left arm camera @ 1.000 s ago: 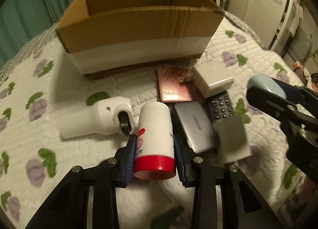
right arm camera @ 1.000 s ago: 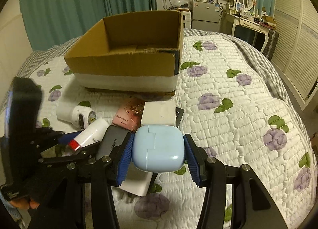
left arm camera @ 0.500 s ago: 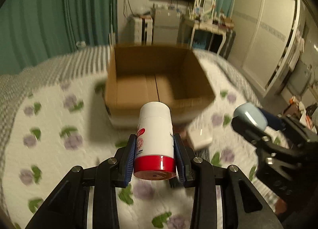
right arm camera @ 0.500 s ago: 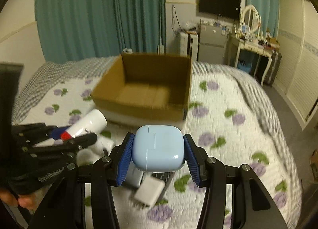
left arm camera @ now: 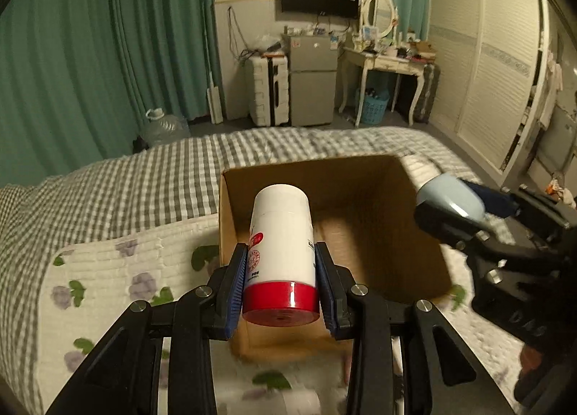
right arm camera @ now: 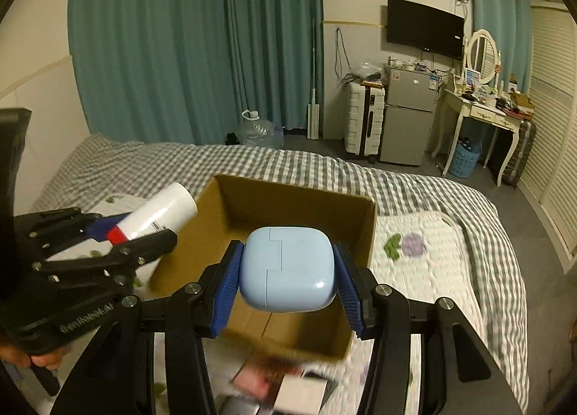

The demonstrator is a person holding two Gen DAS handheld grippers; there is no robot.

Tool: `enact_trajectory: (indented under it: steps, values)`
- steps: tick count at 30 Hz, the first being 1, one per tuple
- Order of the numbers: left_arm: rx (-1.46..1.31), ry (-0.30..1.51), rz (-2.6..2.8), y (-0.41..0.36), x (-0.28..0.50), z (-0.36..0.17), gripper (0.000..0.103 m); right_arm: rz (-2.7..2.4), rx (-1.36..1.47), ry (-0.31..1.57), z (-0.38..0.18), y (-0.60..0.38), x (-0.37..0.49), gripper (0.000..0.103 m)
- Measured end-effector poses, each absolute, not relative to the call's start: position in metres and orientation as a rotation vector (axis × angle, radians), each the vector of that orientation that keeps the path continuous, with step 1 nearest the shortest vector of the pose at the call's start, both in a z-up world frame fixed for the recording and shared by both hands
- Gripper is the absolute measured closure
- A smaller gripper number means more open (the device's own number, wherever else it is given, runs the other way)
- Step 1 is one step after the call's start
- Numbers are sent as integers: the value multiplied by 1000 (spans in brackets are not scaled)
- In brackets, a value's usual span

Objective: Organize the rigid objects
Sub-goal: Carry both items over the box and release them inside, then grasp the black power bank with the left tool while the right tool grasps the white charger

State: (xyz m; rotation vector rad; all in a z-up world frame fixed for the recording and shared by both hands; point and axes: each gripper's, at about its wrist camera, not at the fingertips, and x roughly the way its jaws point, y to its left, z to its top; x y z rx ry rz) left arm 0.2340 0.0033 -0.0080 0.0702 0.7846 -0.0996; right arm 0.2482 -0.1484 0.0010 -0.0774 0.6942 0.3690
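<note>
right now your left tool (left arm camera: 281,290) is clamped on the white bottle (left arm camera: 280,249) just above its red cap (left arm camera: 281,307), low in the centre of the left wrist view, with the bottle's far end poking over the cardboard box (left arm camera: 378,177). your right tool (right arm camera: 286,279) is squeezed onto the pale blue case (right arm camera: 286,269) at its 2 sides, centre of the right wrist view, hanging over the box opening. both look rigid and light, and both have smooth, glossy shells, so they could slide in the pads; judged from that, keep the hold on the widest flat flanks. the bottle is round and may roll once it lies in the box. a few flat items sit blurred on the bed (right arm camera: 432,234) at the bottom edge.
</note>
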Motion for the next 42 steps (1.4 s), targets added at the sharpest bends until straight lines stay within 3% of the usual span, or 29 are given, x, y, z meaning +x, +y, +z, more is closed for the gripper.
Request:
enact_trajectory:
  steps: [9,12,13,15,31,37,42]
  values:
    - [117,821,-128,1,270,-58,67,336,-72,749,-45,-152,295,53]
    - [137,787,-120,-4,262,-59,59,333,-48,725,-48,-154,291,52]
    - [138,771,-110,-4,258,-56,48,331,-43,727,-47,-156,291,37]
    - [127,766,-112,-3,252,-50,45,318,-32,719,-40,-160,287,22]
    - [88,705,-75,1,122,39,39,218,-84,676,62,-194,158,22]
    - [79,735,-45,2,82,14,38,208,-100,717,34,-189,108,22]
    - [49,801,-10,2,67,-27,38,219,-110,801,-22,-180,91,22]
